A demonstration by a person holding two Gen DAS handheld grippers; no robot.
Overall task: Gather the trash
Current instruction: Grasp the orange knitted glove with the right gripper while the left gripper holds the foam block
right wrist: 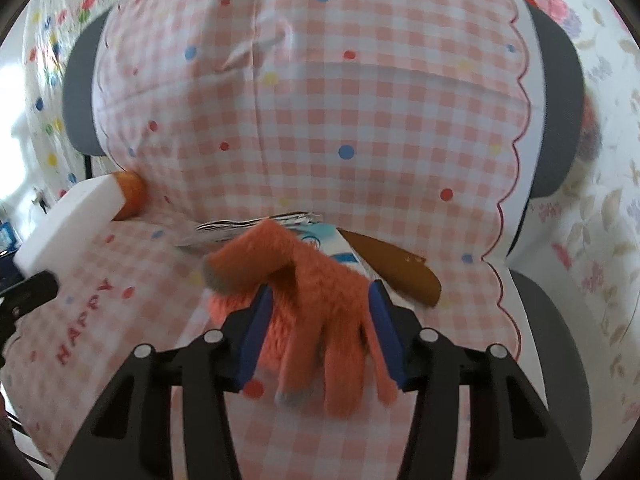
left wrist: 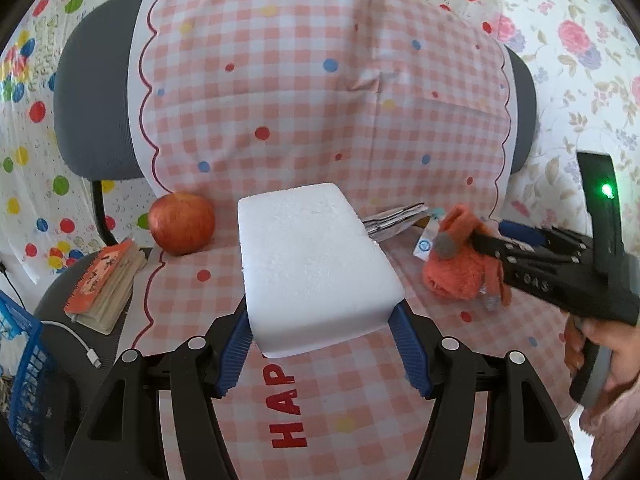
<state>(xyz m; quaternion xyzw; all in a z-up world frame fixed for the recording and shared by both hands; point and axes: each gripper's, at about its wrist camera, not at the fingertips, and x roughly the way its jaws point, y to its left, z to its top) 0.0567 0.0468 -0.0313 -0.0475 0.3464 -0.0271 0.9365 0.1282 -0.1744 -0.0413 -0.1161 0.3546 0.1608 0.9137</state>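
Observation:
A white foam block (left wrist: 316, 264) sits between the blue pads of my left gripper (left wrist: 322, 312), which is shut on its near end and holds it over the pink checked cloth (left wrist: 280, 100). The block also shows at the left of the right wrist view (right wrist: 68, 224). A fuzzy orange glove (right wrist: 312, 300) fills the gap between the pads of my right gripper (right wrist: 320, 292), its fingers hanging below the jaws. In the left wrist view that gripper (left wrist: 480, 240) reaches in from the right, held by a hand (left wrist: 604, 344), with the glove (left wrist: 456, 276) wrapped around its tips.
A red apple (left wrist: 182, 224) rests at the chair back. A worn orange notebook (left wrist: 106, 284), a white cable (left wrist: 80, 344) and a blue basket (left wrist: 20, 368) lie to the left. Folded paper (left wrist: 396, 218), a blue-white packet (left wrist: 426, 242) and a brown object (right wrist: 396, 272) lie behind the glove.

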